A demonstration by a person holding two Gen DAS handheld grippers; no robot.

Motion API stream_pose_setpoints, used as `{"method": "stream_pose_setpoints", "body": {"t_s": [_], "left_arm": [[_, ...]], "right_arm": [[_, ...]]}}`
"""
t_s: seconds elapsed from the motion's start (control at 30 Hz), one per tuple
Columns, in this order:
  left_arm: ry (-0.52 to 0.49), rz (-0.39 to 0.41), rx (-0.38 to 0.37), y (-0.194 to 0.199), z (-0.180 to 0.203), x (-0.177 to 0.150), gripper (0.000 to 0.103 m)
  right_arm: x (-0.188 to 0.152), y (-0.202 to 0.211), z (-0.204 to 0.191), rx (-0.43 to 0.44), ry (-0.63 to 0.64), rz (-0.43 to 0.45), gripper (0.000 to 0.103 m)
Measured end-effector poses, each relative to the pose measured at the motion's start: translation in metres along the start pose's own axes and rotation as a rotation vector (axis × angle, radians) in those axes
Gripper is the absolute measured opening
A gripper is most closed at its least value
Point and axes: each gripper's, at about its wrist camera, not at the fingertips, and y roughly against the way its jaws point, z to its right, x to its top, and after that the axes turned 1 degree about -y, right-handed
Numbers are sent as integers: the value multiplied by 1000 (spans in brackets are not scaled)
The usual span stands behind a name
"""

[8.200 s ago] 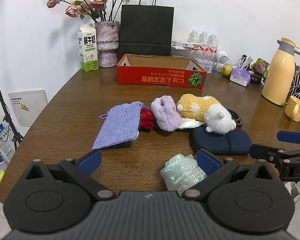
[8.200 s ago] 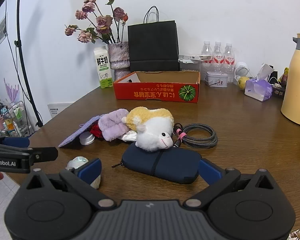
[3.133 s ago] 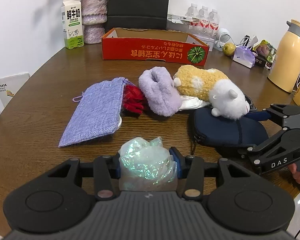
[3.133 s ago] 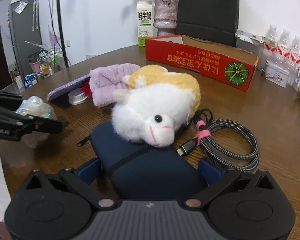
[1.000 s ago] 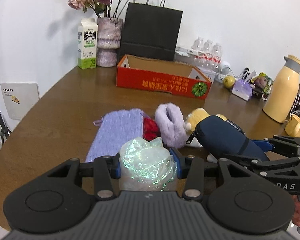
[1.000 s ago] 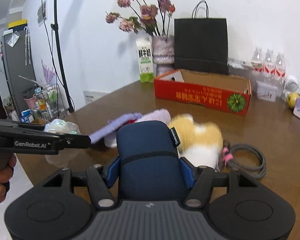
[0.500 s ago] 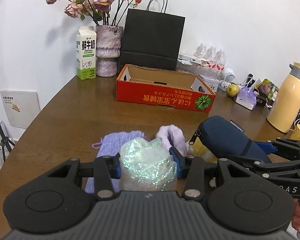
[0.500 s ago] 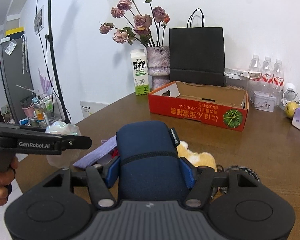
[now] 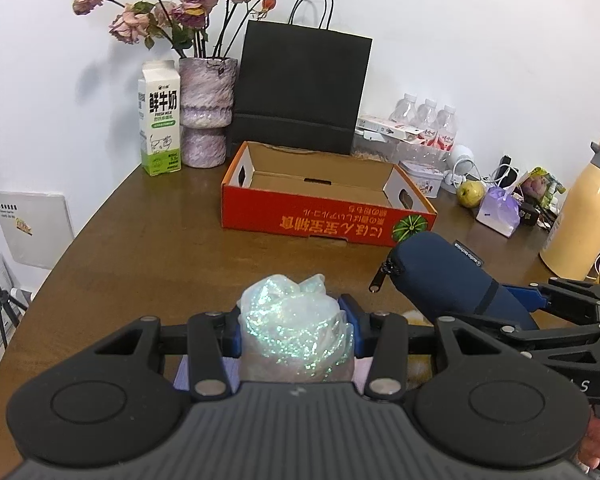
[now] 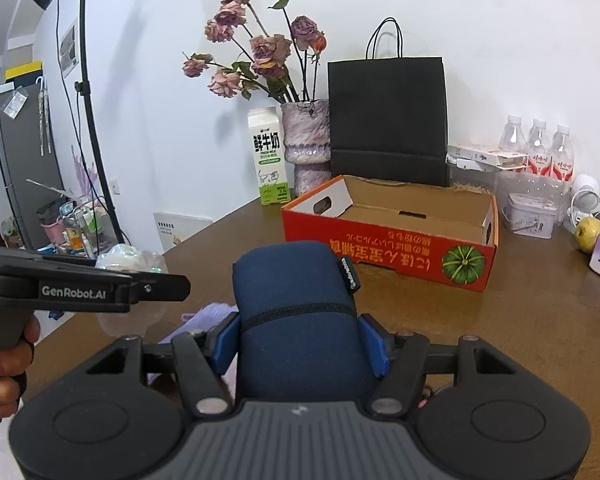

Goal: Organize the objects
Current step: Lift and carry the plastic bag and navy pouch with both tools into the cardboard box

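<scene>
The left gripper [image 9: 296, 330] is clamping a shiny wrapper [image 9: 296, 328] and the right gripper [image 10: 300, 344] a blue pouch [image 10: 296, 312], both facing the open red box [image 9: 320, 200], likely their destination.

A: What is the right gripper [image 10: 300, 346] carrying?
B: A navy zip pouch [image 10: 296, 312], pinched between both blue pads, raised above the wooden table [image 10: 520, 328].
A: And ahead?
B: The red cardboard box [image 10: 392, 240], seemingly empty; the left gripper [image 10: 156, 282] holds a shimmery plastic bundle [image 10: 130, 258]

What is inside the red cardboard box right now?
The red cardboard box shows only bare brown floor and inner walls with handle cutouts; no object is visible inside. Its near front wall hides the strip of floor just behind it, so that part cannot be checked.
</scene>
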Motion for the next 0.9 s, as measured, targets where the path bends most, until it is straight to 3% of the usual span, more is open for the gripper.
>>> {"method": "stream_pose_setpoints", "body": {"t_s": [0.9], "left_arm": [[-17, -34, -40, -60, 11, 67, 45]], "right_arm": [[52, -46, 50, -50, -50, -26, 62]]}}
